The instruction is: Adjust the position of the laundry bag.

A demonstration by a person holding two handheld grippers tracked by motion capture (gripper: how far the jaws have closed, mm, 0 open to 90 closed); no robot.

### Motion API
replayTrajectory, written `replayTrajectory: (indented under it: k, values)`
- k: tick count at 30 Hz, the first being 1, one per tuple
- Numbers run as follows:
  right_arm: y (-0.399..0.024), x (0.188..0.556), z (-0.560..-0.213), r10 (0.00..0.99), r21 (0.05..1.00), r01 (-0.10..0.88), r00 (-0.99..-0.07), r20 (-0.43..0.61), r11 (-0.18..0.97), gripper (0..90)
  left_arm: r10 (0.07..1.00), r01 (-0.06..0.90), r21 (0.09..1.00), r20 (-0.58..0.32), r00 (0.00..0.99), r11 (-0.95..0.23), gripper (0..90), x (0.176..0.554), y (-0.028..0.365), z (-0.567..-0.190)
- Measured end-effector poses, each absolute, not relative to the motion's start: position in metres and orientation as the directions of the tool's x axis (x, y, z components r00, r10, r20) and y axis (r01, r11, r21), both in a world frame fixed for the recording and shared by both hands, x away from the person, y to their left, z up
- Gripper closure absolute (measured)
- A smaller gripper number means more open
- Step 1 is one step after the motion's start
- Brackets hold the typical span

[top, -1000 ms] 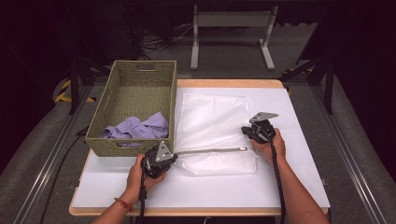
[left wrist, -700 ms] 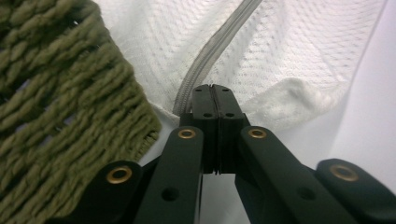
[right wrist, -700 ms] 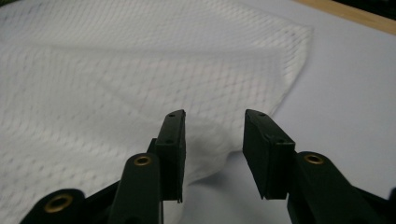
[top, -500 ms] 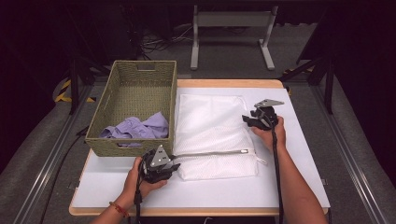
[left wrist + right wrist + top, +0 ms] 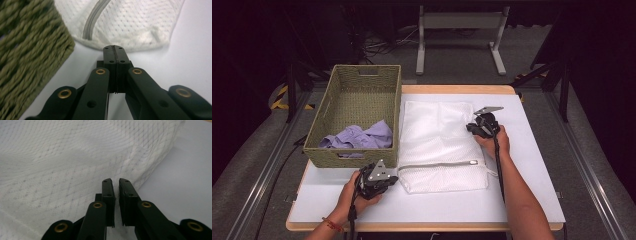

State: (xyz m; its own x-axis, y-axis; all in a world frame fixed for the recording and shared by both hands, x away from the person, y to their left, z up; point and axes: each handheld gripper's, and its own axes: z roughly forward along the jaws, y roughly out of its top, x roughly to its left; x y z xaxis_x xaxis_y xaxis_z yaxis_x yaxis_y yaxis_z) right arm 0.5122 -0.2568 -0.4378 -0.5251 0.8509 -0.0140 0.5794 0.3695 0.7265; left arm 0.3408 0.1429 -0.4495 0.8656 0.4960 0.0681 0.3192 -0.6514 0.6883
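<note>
Mesh laundry bag (image 5: 439, 145), light and limp, lies flat on the counter (image 5: 522, 200) beside the wicker basket (image 5: 357, 97); my left gripper (image 5: 115, 50) has its jaws together, my right gripper (image 5: 115, 182) barely parted, both empty—I'd pinch the zippered edge (image 5: 437, 164).

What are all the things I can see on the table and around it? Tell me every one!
Table: one, white top with a wooden edge, middle of the high view.
Woven basket: one, olive green, on the table's left side.
Cloth: one bundle, light purple, in the near end of the basket.
Mesh bag: one, white with a grey zip, flat on the table right of the basket.
Metal stand: one, grey, on the floor beyond the table.
Left gripper: one, black, jaws shut on nothing, near the bag's near left corner.
Right gripper: one, black, jaws a slit apart and just been closing, nothing between them, at the bag's right edge.
</note>
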Motion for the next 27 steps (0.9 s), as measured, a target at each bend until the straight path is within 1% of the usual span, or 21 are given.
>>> replayTrajectory:
  k: [1, 2, 3, 4, 5, 6, 9, 10, 11, 12, 13, 14, 16, 17, 18, 19, 21, 23, 25, 26, 27]
  values:
    - [-0.257, 0.511, -0.437, 0.853, 0.725, 0.582, -0.522, -0.013, 0.368, 81.1, 0.506, 0.327, 0.702, 0.055, 0.861, -0.633, 89.8, 0.340, 0.145, -0.449]
    - [-0.259, 0.510, -0.436, 0.855, 0.730, 0.579, -0.518, -0.015, 0.363, 71.7, 0.512, 0.326, 0.719, 0.048, 0.858, -0.614, 89.7, 0.339, 0.146, -0.448]
    - [-0.260, 0.509, -0.435, 0.864, 0.734, 0.576, -0.503, -0.028, 0.359, 63.2, 0.512, 0.323, 0.740, 0.033, 0.859, -0.589, 87.3, 0.339, 0.146, -0.446]
    - [-0.261, 0.507, -0.433, 0.874, 0.732, 0.576, -0.482, -0.057, 0.365, 65.3, 0.499, 0.315, 0.758, 0.016, 0.866, -0.571, 77.1, 0.339, 0.145, -0.444]
    - [-0.263, 0.504, -0.431, 0.869, 0.736, 0.567, -0.491, -0.058, 0.370, 68.5, 0.484, 0.294, 0.776, 0.015, 0.875, -0.557, 71.7, 0.338, 0.140, -0.441]
    - [-0.265, 0.499, -0.429, 0.862, 0.740, 0.561, -0.505, -0.048, 0.370, 72.3, 0.479, 0.284, 0.780, 0.023, 0.877, -0.558, 63.0, 0.338, 0.135, -0.439]
    - [-0.267, 0.483, -0.423, 0.809, 0.733, 0.517, -0.583, -0.076, 0.441, 81.0, 0.434, 0.248, 0.789, 0.026, 0.901, -0.562, 53.2, 0.337, 0.119, -0.437]
    - [-0.267, 0.483, -0.423, 0.809, 0.733, 0.517, -0.583, -0.076, 0.441, 81.0, 0.434, 0.248, 0.789, 0.026, 0.901, -0.562, 49.9, 0.337, 0.119, -0.437]
    - [-0.266, 0.479, -0.423, 0.797, 0.725, 0.508, -0.596, -0.094, 0.466, 82.6, 0.425, 0.253, 0.778, 0.020, 0.905, -0.575, 49.9, 0.339, 0.112, -0.439]
    - [-0.267, 0.474, -0.422, 0.783, 0.717, 0.507, -0.616, -0.086, 0.478, 83.6, 0.408, 0.253, 0.776, 0.007, 0.913, -0.578, 47.9, 0.340, 0.108, -0.440]
    - [-0.268, 0.470, -0.423, 0.780, 0.711, 0.517, -0.622, -0.071, 0.477, 82.2, 0.410, 0.253, 0.763, 0.016, 0.912, -0.594, 47.7, 0.341, 0.104, -0.442]
    - [-0.268, 0.463, -0.424, 0.773, 0.700, 0.523, -0.631, -0.067, 0.487, 75.9, 0.403, 0.254, 0.747, 0.019, 0.915, -0.614, 55.0, 0.341, 0.101, -0.444]
    - [-0.269, 0.455, -0.424, 0.762, 0.691, 0.526, -0.645, -0.056, 0.496, 69.7, 0.396, 0.258, 0.722, 0.024, 0.918, -0.642, 63.0, 0.342, 0.100, -0.448]
    - [-0.269, 0.455, -0.424, 0.762, 0.691, 0.526, -0.645, -0.056, 0.496, 69.7, 0.396, 0.258, 0.722, 0.024, 0.918, -0.642, 68.6, 0.342, 0.100, -0.448]
    - [-0.270, 0.450, -0.425, 0.765, 0.692, 0.530, -0.642, -0.051, 0.490, 65.3, 0.387, 0.262, 0.718, 0.011, 0.922, -0.645, 68.6, 0.342, 0.102, -0.450]
    - [-0.272, 0.444, -0.424, 0.776, 0.702, 0.531, -0.628, -0.050, 0.475, 62.6, 0.392, 0.271, 0.714, 0.006, 0.920, -0.646, 73.8, 0.341, 0.104, -0.451]
    - [-0.276, 0.432, -0.421, 0.778, 0.715, 0.510, -0.624, -0.075, 0.478, 62.4, 0.393, 0.279, 0.719, -0.009, 0.920, -0.637, 81.8, 0.342, 0.108, -0.452]
    - [-0.281, 0.419, -0.419, 0.766, 0.730, 0.505, -0.641, -0.040, 0.461, 65.7, 0.385, 0.274, 0.718, -0.010, 0.923, -0.640, 86.8, 0.342, 0.112, -0.451]
    - [-0.283, 0.401, -0.415, 0.757, 0.727, 0.477, -0.647, -0.091, 0.495, 65.9, 0.377, 0.268, 0.717, -0.008, 0.926, -0.644, 89.2, 0.341, 0.115, -0.450]
    - [-0.285, 0.394, -0.414, 0.743, 0.733, 0.468, -0.665, -0.076, 0.494, 70.2, 0.376, 0.270, 0.714, -0.011, 0.927, -0.646, 89.4, 0.340, 0.116, -0.450]
    - [-0.286, 0.386, -0.414, 0.724, 0.737, 0.464, -0.688, -0.050, 0.491, 72.1, 0.373, 0.268, 0.716, -0.011, 0.928, -0.644, 89.5, 0.339, 0.117, -0.451]
